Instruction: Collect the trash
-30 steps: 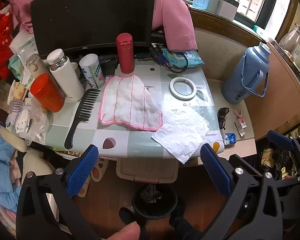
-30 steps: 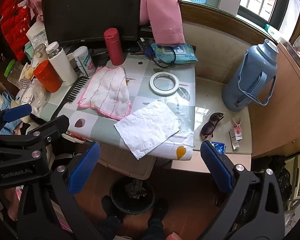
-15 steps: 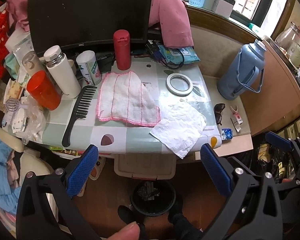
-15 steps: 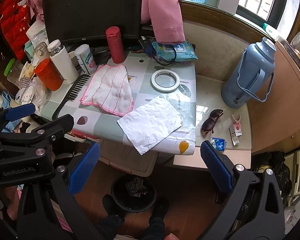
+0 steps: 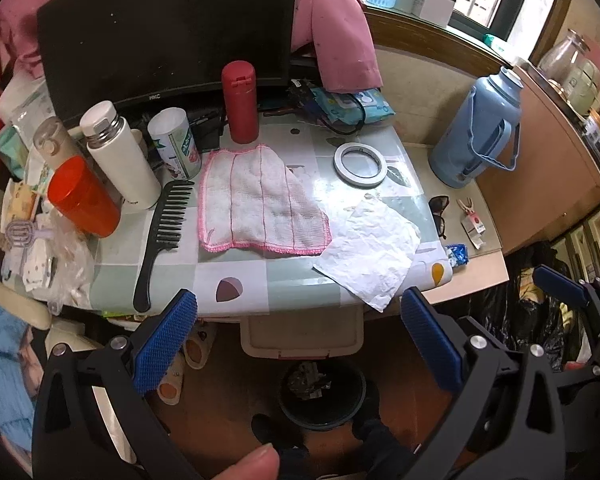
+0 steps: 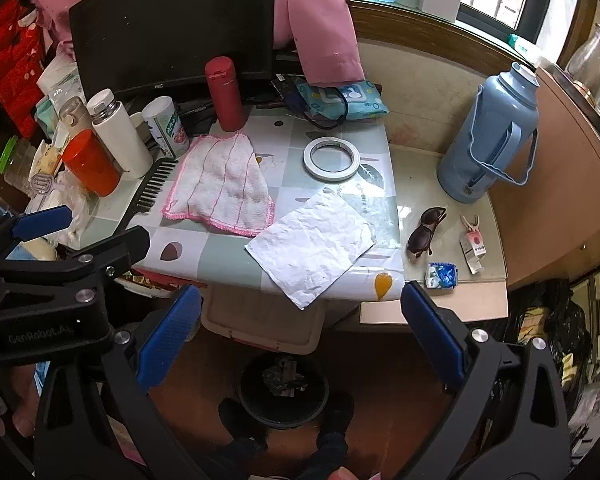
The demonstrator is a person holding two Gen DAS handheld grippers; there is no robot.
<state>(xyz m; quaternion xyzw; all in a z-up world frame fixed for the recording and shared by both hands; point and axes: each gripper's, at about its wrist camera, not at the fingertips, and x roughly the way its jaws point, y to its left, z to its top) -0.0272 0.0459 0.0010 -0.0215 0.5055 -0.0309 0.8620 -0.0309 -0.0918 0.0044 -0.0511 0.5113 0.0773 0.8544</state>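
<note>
Trash here looks to be chiefly the crumpled white paper sheet (image 6: 310,248), lying at the near right corner of the tiled green table (image 5: 236,276), one corner hanging over the near edge and its far left edge touching or just overlapping the pink-trimmed white cloth (image 5: 260,204). A small crumpled blue-and-white wrapper (image 6: 441,275) lies on the lower glass-topped side shelf (image 6: 432,304) to the right, near the dark sunglasses (image 6: 424,230).

Judging by that, the collecting has hardly begun: both pieces lie untouched, and neither tool carries anything. The round black waste bin (image 5: 322,394) on the floor beneath the table already holds some grey scraps, so it is the likely destination. What remains, by my reading, is to pick up the sheet, then the wrapper, and drop each in.

The left gripper (image 5: 300,342) hangs spread wide and empty, short of the table's near edge; the right gripper (image 6: 302,338) is likewise wide and empty, facing the paper's overhanging corner.

Going left to right, the left wrist view shows more of the clutter at the table's left: the whole black wide-toothed comb (image 5: 162,236) and the plastic bags beside the orange plastic cup (image 5: 82,200). The right wrist view shows the left tool from the side, the sunglasses whole, and the wrapper plainly, which the left view catches only at the table's corner.
</note>
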